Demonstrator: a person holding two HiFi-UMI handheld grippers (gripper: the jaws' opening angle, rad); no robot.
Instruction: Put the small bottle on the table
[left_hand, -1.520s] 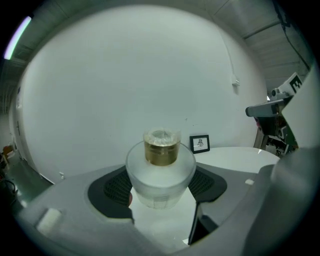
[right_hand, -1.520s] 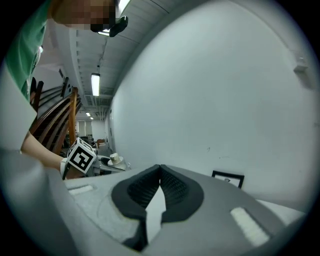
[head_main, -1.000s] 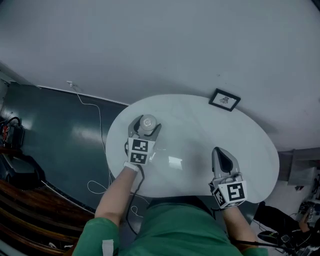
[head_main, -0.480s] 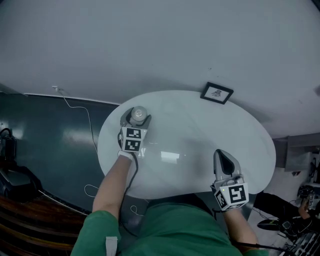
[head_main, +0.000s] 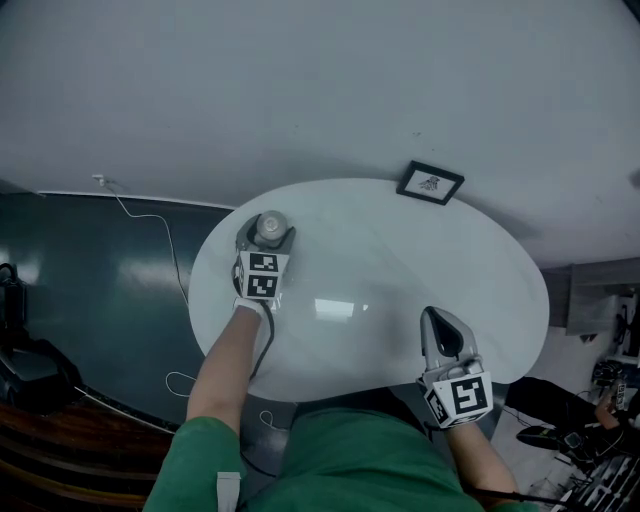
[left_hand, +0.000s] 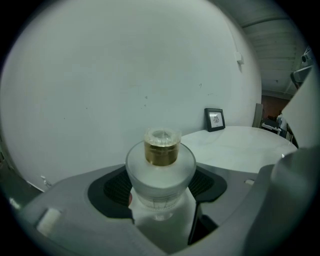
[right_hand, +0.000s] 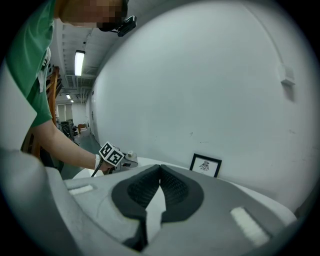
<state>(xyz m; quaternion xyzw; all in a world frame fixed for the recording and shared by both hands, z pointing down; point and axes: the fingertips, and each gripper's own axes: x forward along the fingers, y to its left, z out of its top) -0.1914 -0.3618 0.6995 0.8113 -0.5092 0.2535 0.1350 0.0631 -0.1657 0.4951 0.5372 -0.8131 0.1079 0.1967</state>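
Left gripper (head_main: 267, 232): jaws clamped on the bottle (left_hand: 160, 167), at the left edge of the table (head_main: 400, 260). Right gripper (head_main: 438, 318): jaws closed together, empty, near the front edge.

At far-left edge of bench (head_main: 400, 270): small bottle (left_hand: 160, 165) upright between jaws of left claw (head_main: 265, 232). At far edge, by wall, right of bottle: picture frame (head_main: 430, 184). Near front-right edge, well apart from both: right claw (head_main: 440, 320).

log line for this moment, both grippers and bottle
left gripper: shut on small bottle | small bottle: upright, at table far left edge | right gripper: shut, empty, near right edge
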